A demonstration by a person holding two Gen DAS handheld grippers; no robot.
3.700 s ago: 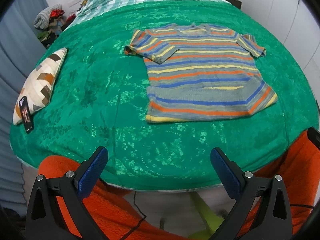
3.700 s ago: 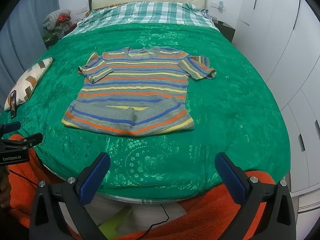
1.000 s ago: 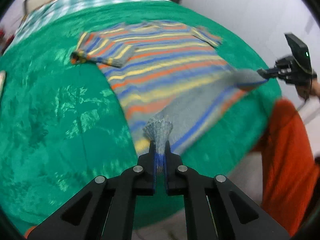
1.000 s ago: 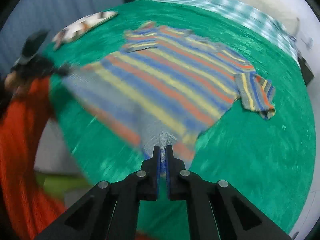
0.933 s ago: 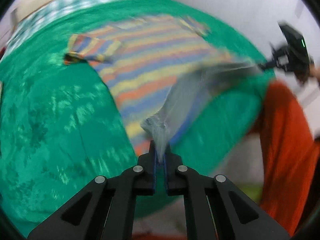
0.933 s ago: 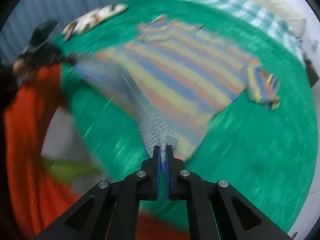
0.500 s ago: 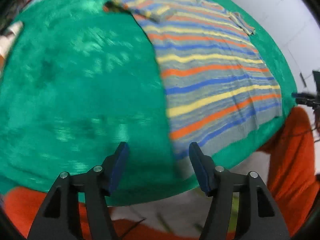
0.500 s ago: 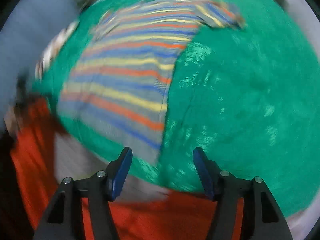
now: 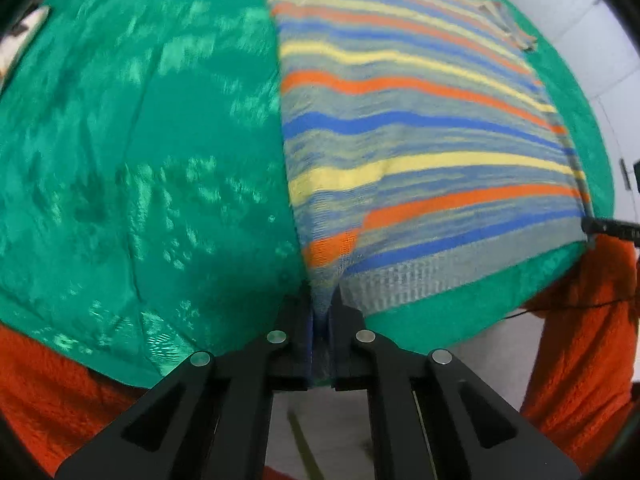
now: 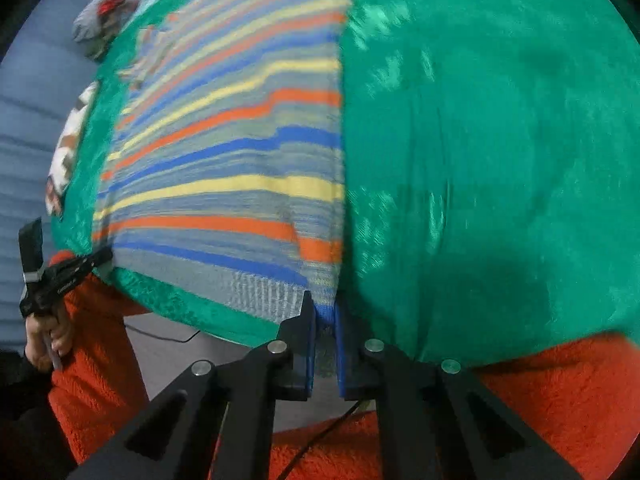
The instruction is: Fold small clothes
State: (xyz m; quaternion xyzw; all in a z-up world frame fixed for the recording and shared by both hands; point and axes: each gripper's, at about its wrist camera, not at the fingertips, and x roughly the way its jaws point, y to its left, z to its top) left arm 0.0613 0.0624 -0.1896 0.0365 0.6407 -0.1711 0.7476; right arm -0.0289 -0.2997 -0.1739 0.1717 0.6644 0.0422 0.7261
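Moved: both my grippers, spread apart half a second ago, now pinch hem corners.
Left gripper [image 9: 321,312]: pinching shirt [image 9: 420,128].
Right gripper [image 10: 324,316]: same.
Shirt: flat at bed's [image 9: 140,140] near edge.
Progress: no fold made yet.

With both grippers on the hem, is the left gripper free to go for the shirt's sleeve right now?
Probably not yet. The left gripper is shut on the striped shirt at its hem corner, and the sleeve lies at the far end across the green blanket. It would have to let go first.
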